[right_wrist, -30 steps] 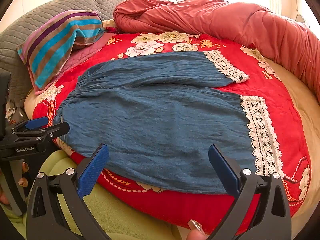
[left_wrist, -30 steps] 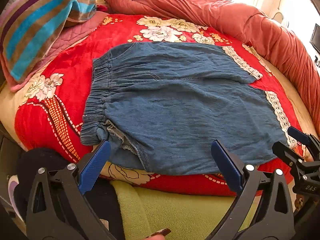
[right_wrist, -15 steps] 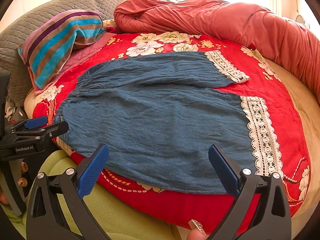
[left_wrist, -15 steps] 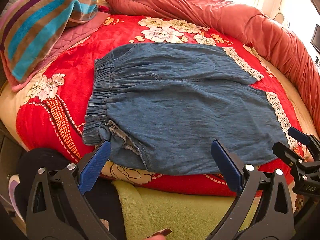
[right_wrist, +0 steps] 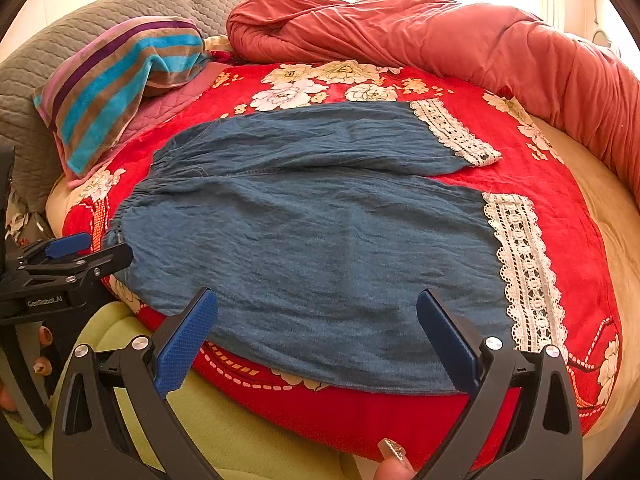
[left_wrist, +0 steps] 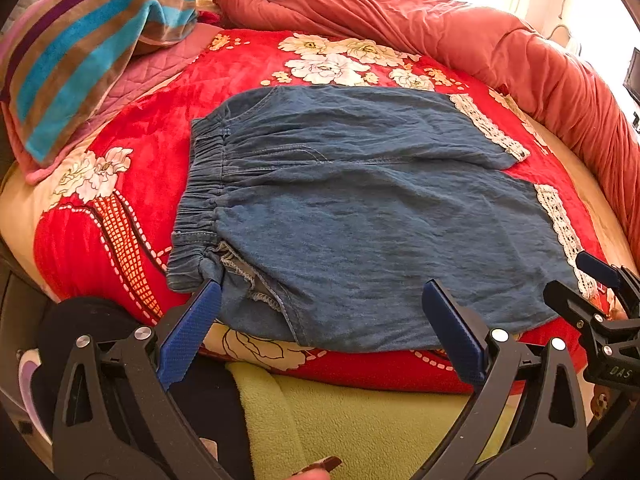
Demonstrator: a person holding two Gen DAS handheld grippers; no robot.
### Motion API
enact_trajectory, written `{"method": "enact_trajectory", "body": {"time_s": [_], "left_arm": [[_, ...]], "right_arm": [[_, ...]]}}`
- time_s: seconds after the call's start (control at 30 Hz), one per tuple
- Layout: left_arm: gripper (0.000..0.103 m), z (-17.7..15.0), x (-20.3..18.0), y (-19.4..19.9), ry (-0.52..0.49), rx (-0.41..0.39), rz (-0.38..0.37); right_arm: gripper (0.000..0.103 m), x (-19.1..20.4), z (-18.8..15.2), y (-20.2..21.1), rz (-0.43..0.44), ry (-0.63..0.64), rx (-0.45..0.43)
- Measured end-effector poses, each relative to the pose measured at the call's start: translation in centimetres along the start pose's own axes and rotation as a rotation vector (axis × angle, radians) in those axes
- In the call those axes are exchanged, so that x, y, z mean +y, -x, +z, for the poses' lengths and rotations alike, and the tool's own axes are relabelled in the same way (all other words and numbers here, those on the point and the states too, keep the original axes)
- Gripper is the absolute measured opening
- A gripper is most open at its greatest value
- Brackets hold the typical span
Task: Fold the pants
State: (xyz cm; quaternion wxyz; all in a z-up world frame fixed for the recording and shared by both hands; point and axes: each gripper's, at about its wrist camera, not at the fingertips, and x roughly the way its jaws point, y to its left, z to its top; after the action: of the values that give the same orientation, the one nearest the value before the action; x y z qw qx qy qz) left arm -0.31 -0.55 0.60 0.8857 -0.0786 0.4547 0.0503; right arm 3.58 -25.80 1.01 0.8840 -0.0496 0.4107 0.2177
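Note:
Blue denim pants (left_wrist: 352, 208) with white lace cuffs (right_wrist: 524, 268) lie spread flat on a red floral blanket (left_wrist: 152, 128), waistband to the left, legs to the right. My left gripper (left_wrist: 320, 328) is open and empty at the near edge of the pants, its left finger by the waistband corner. My right gripper (right_wrist: 316, 332) is open and empty over the near edge of the near leg (right_wrist: 320, 264). Each gripper shows in the other's view, the right one (left_wrist: 600, 300) at the cuff end, the left one (right_wrist: 76, 256) at the waistband end.
A striped pillow (left_wrist: 80, 52) lies at the far left. A rolled coral quilt (right_wrist: 440, 44) runs along the back and right. A yellow-green blanket (left_wrist: 360, 424) hangs over the bed's near edge. A grey quilted headboard (right_wrist: 48, 80) is at the back left.
Both grippers have crept slightly forward toward the pants' near edge. The pants have not moved.

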Motion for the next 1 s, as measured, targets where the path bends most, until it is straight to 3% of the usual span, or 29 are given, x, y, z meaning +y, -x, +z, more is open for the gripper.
{"method": "enact_trajectory", "body": {"time_s": [0.47,1.0], "left_arm": [[0.095,1.5,1.6,-1.3,0.045,0.003,0.046],[0.095,4.1,5.9,-4.4,0.144,0.05,0.065]], "right_arm": [[0.099,0.0,4.7,-1.7,-0.022,0.056,-0.091],[0.099,2.9,10.1,-7.9,-0.016,0.188,-0.066]]}}
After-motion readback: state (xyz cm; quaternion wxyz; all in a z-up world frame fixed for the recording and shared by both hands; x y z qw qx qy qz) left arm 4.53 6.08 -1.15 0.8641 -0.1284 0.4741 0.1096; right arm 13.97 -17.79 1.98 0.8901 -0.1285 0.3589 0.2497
